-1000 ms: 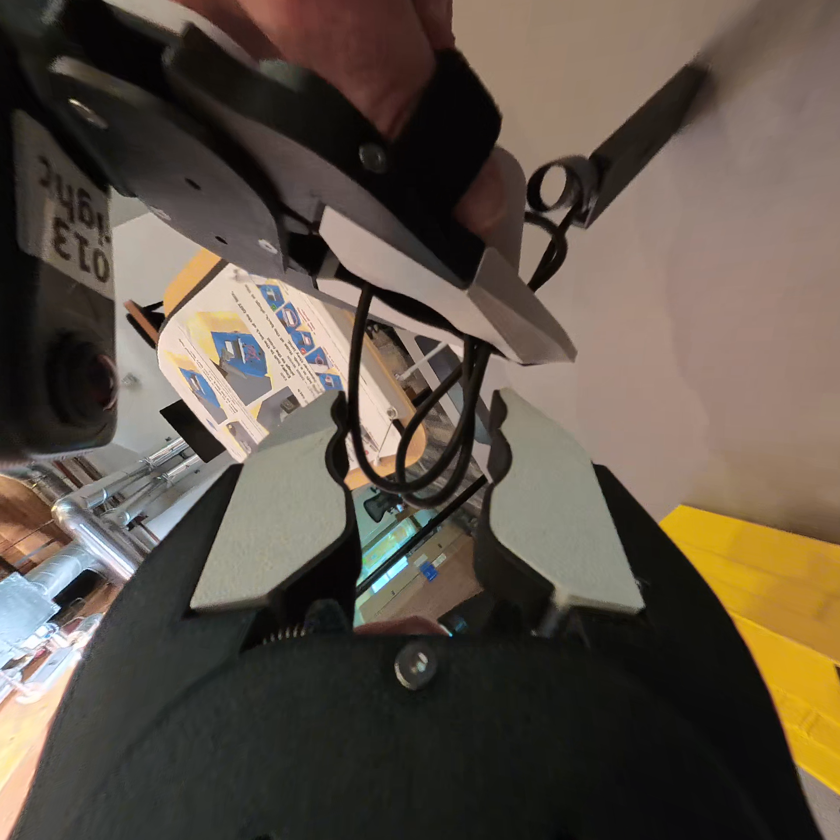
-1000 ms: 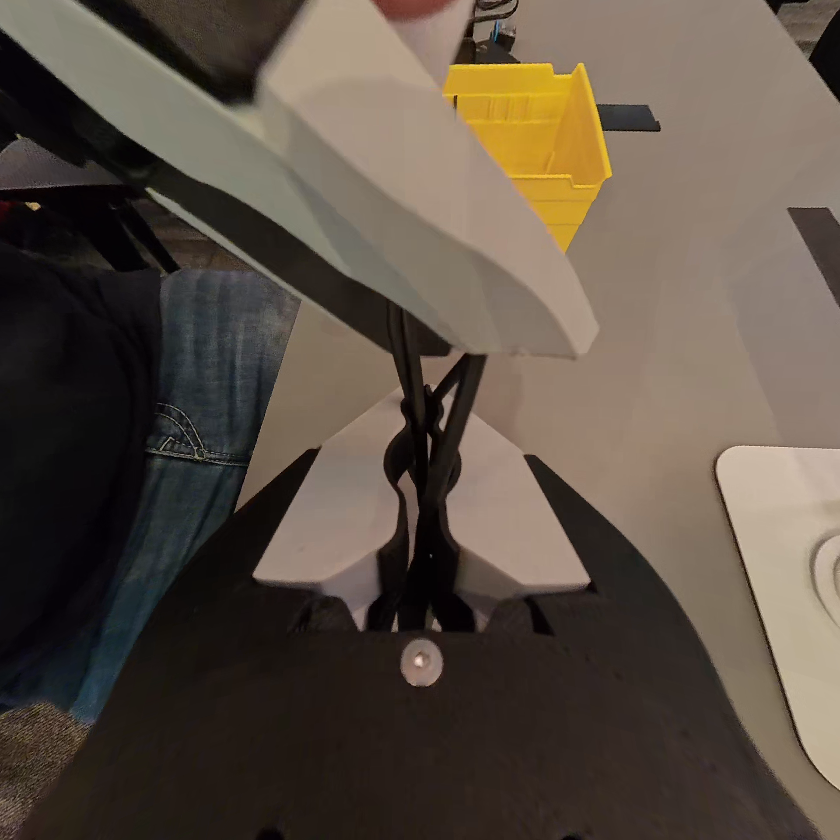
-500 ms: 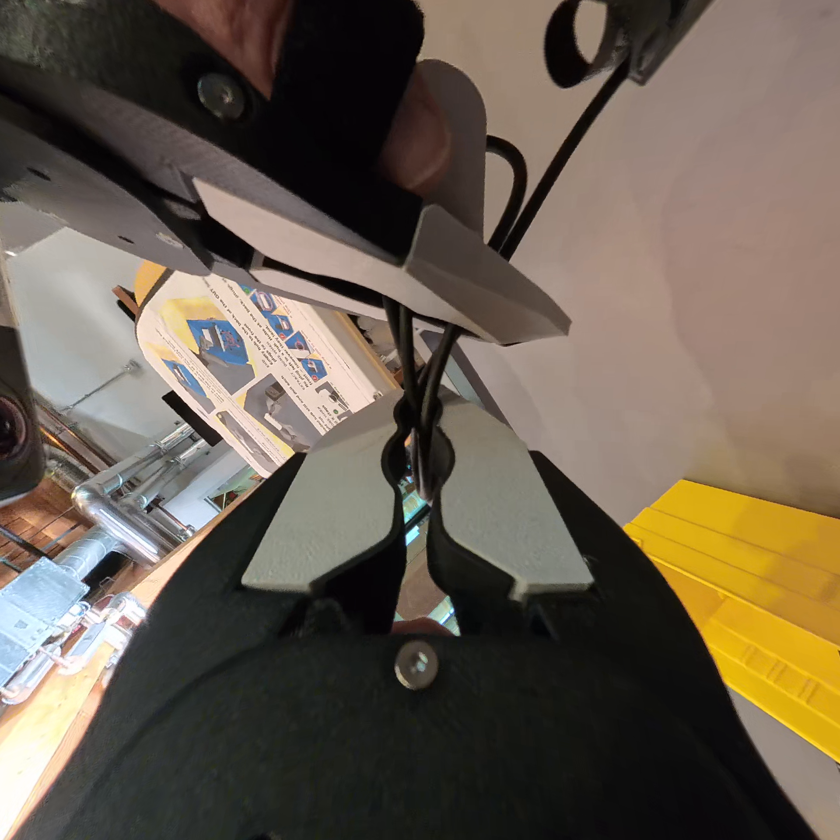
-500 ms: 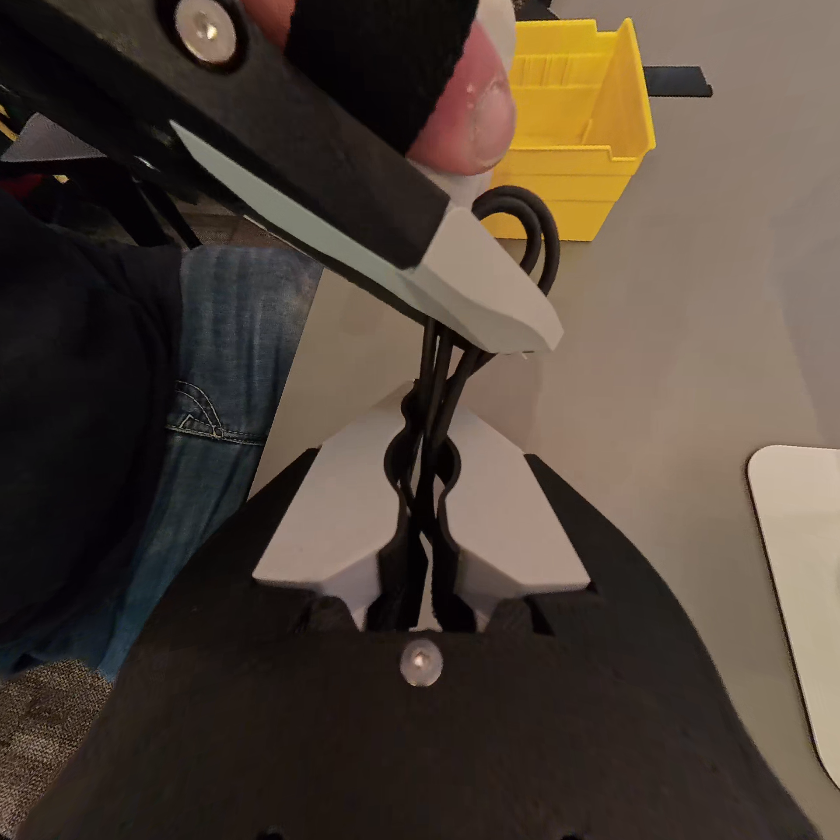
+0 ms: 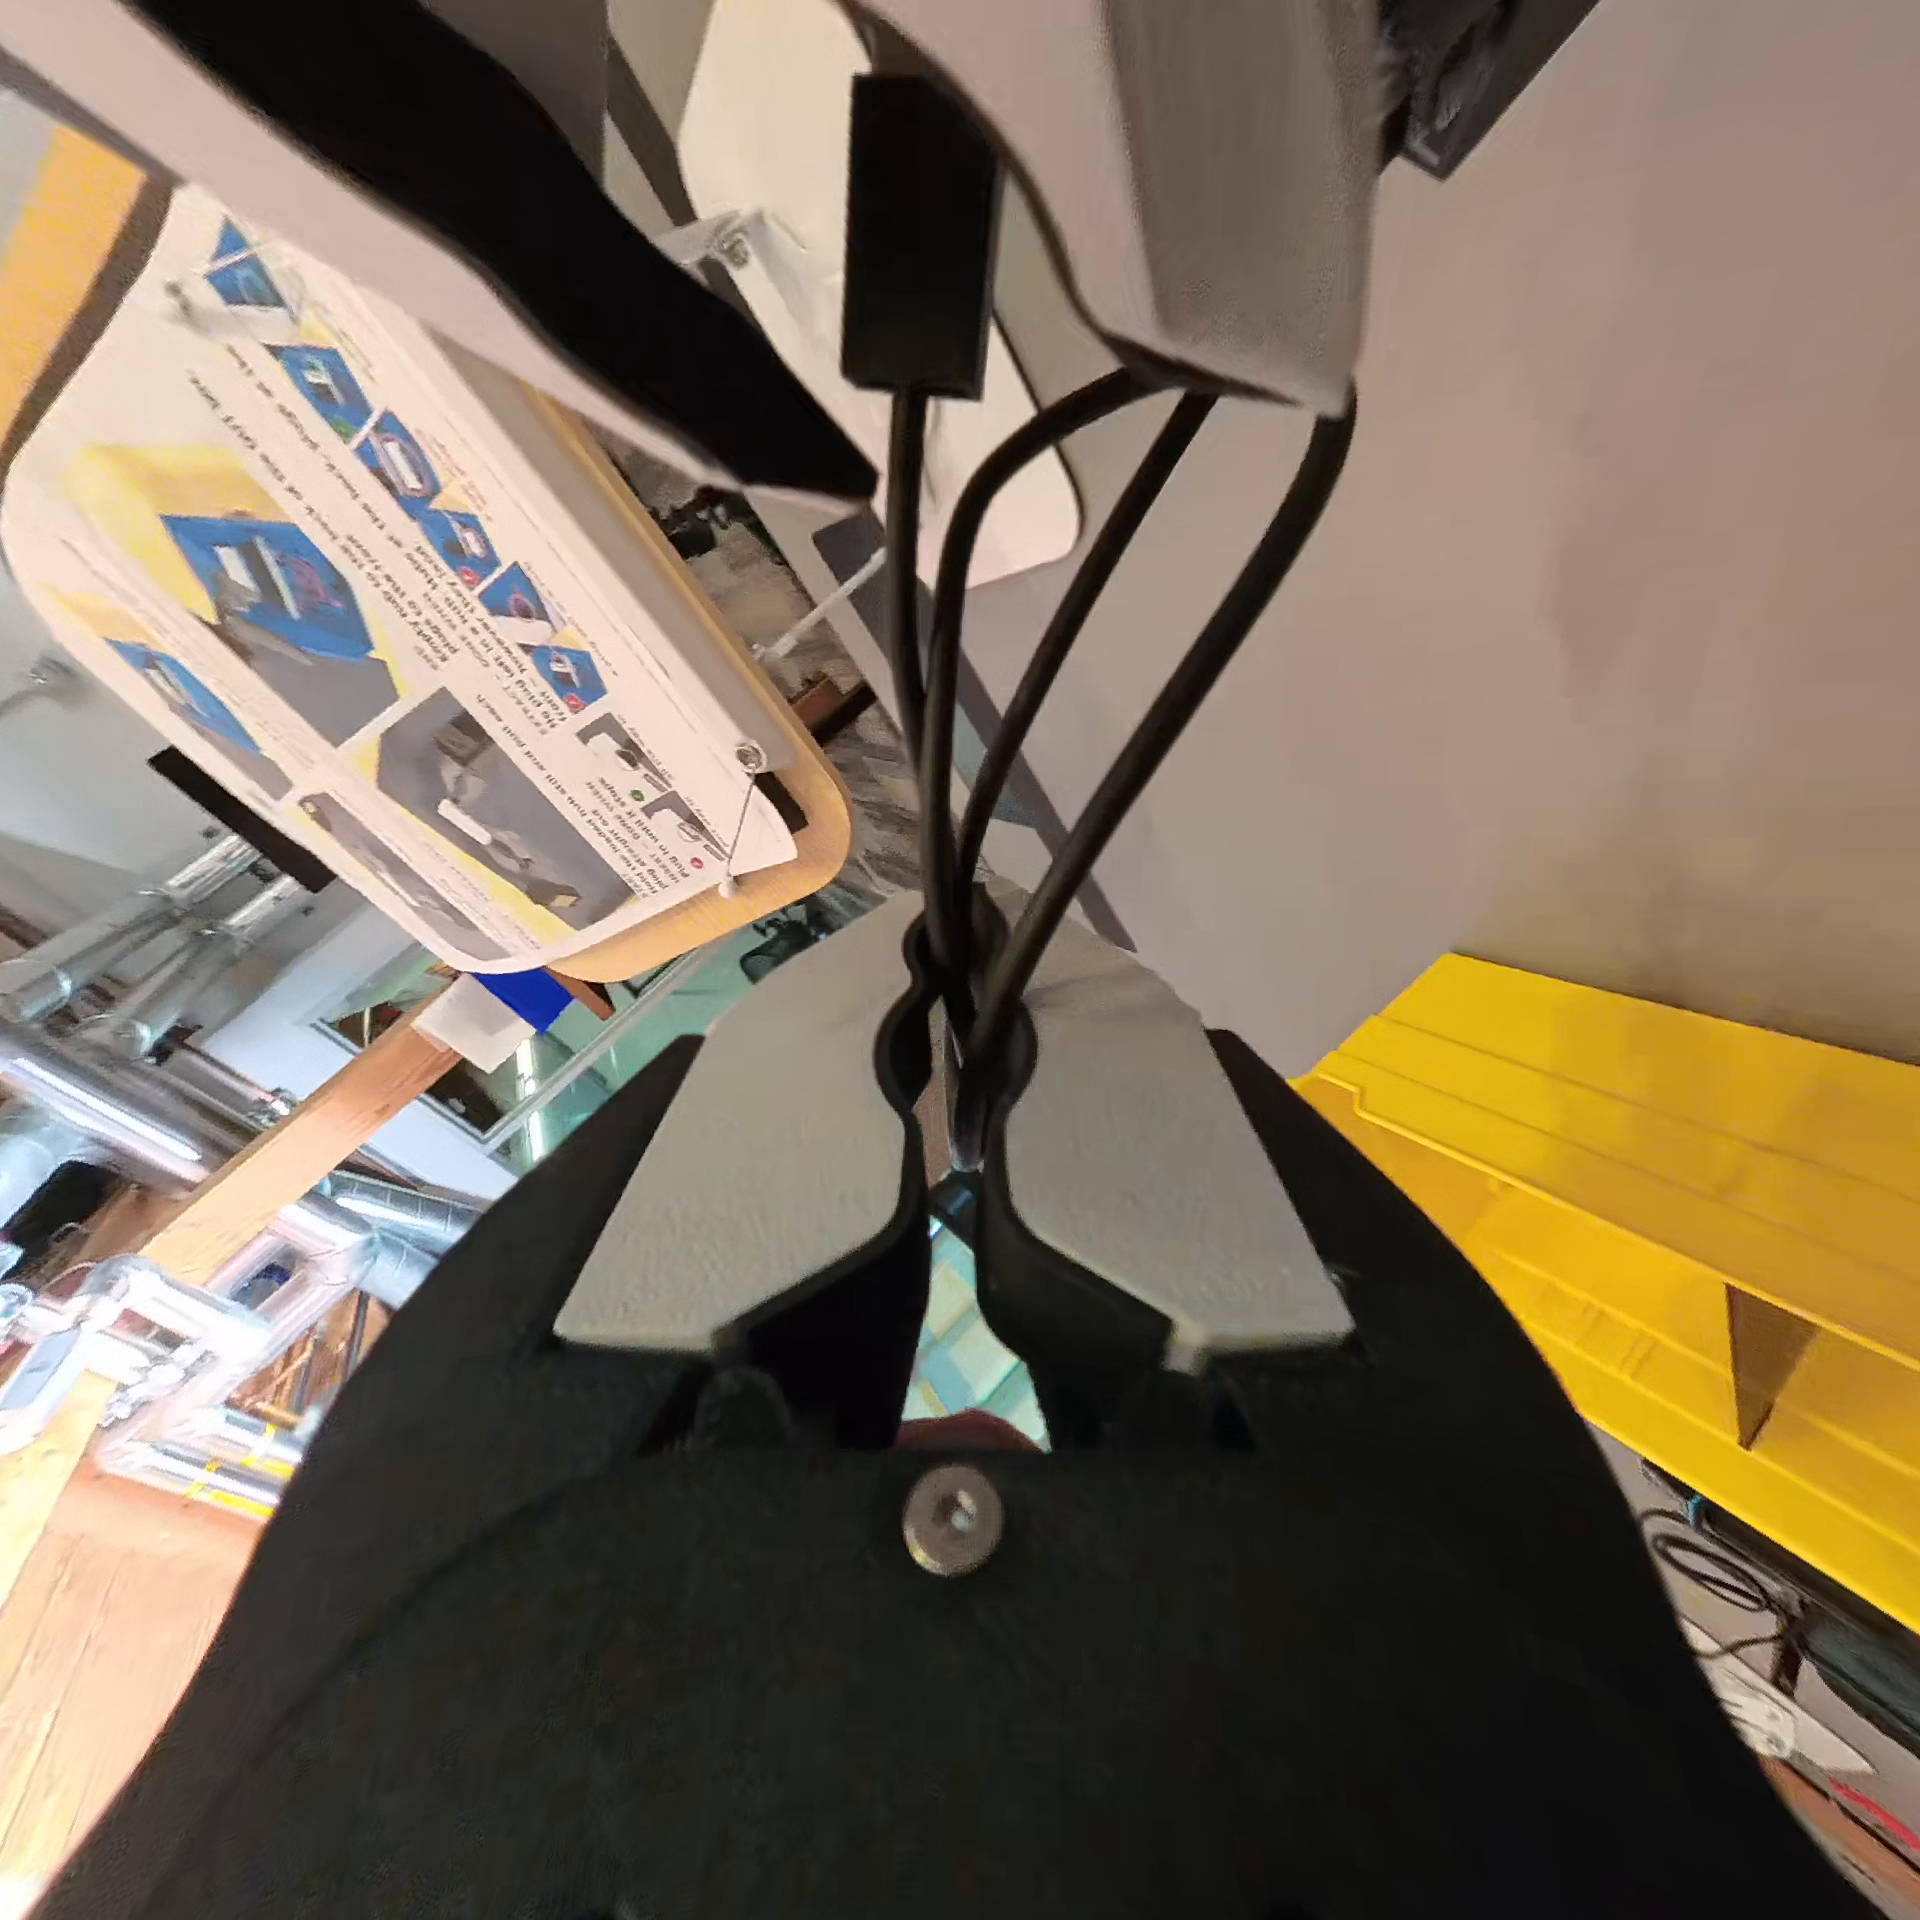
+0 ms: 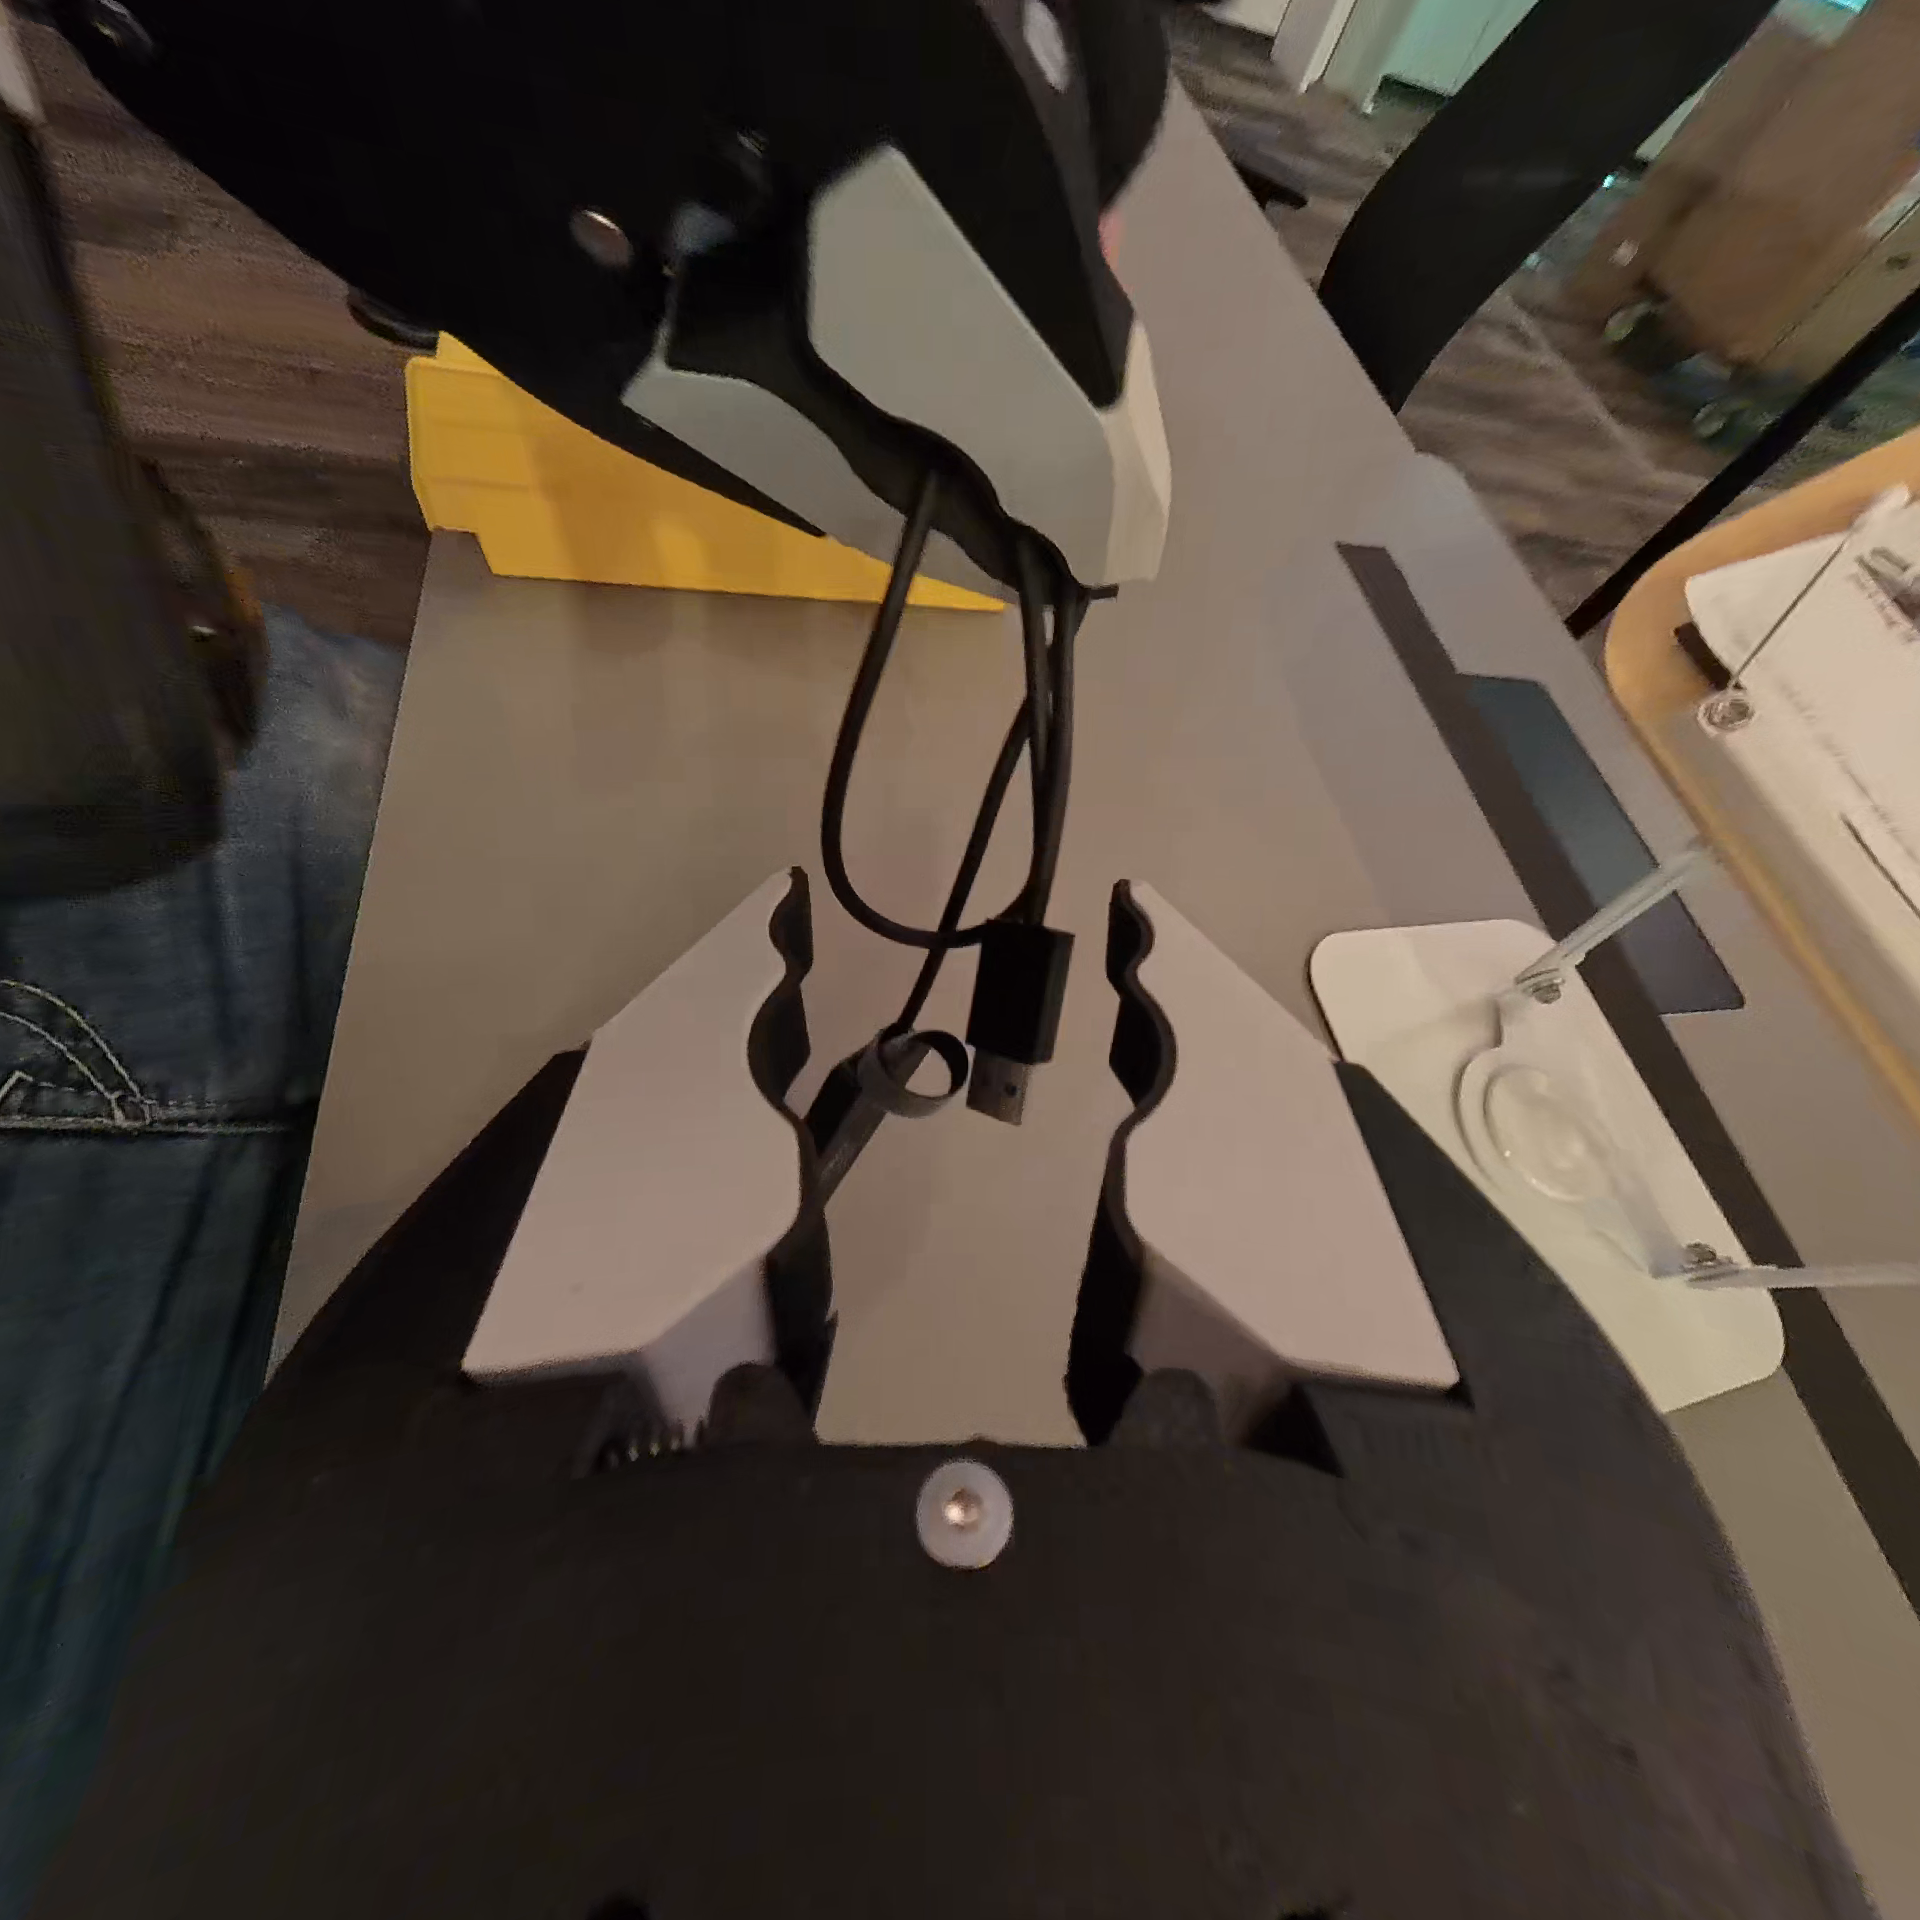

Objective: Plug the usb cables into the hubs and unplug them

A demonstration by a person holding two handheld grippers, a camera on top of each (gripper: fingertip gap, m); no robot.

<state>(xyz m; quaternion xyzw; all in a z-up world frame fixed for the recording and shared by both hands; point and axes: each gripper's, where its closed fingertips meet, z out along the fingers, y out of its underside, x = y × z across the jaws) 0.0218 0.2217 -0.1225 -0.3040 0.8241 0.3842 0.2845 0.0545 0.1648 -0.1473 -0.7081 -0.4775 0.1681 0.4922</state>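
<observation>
Grey desk carries a yellow bin at its far end. Right hand-held gripper spread wide, gripping nothing. Left hand-held gripper clamped on bundled black usb cable above the desk, nearer than the bin; loops hang down. Its plug dangles between the right fingers, apparently not touching.

Yellow bin on grey table, instruction sheet on wooden board, white stand base
</observation>
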